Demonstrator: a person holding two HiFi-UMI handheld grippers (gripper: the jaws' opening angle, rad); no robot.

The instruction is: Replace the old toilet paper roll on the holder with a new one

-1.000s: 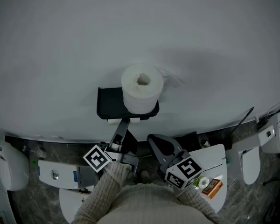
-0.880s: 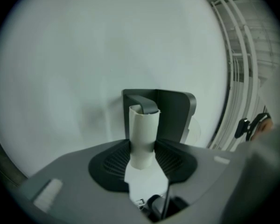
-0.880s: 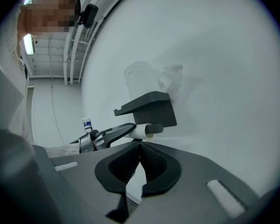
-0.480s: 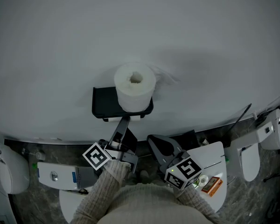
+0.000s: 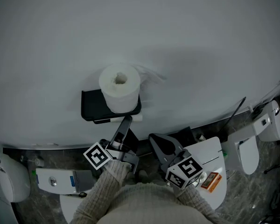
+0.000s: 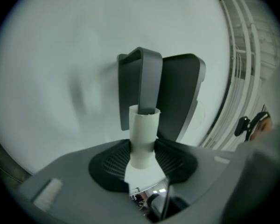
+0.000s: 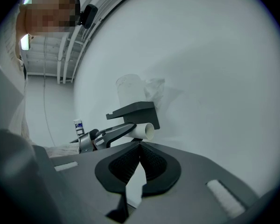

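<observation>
A full white toilet paper roll (image 5: 120, 88) stands upright on top of the black wall holder (image 5: 91, 107). Under the shelf lies the empty white tube (image 5: 130, 118), its right end level with the shelf's right edge. My left gripper (image 5: 124, 123) reaches up to it and is shut on the tube (image 6: 143, 135); the holder's grey arm (image 6: 148, 77) enters the tube's far end. My right gripper (image 5: 155, 141) hangs to the right, below the holder, shut and empty. In the right gripper view its jaws (image 7: 140, 146) meet, with the tube (image 7: 143, 130) and the full roll (image 7: 130, 89) beyond them.
The pale wall fills the upper part of the head view. On the dark floor stand white toilets (image 5: 252, 150) and a white lid-like surface (image 5: 210, 157) that carries an orange packet (image 5: 211, 183). A white pipe rack (image 6: 245, 55) runs along the wall.
The holder and the full roll have shifted left in the head view while both grippers kept their places in it. The empty tube now sits further right under the shelf.
</observation>
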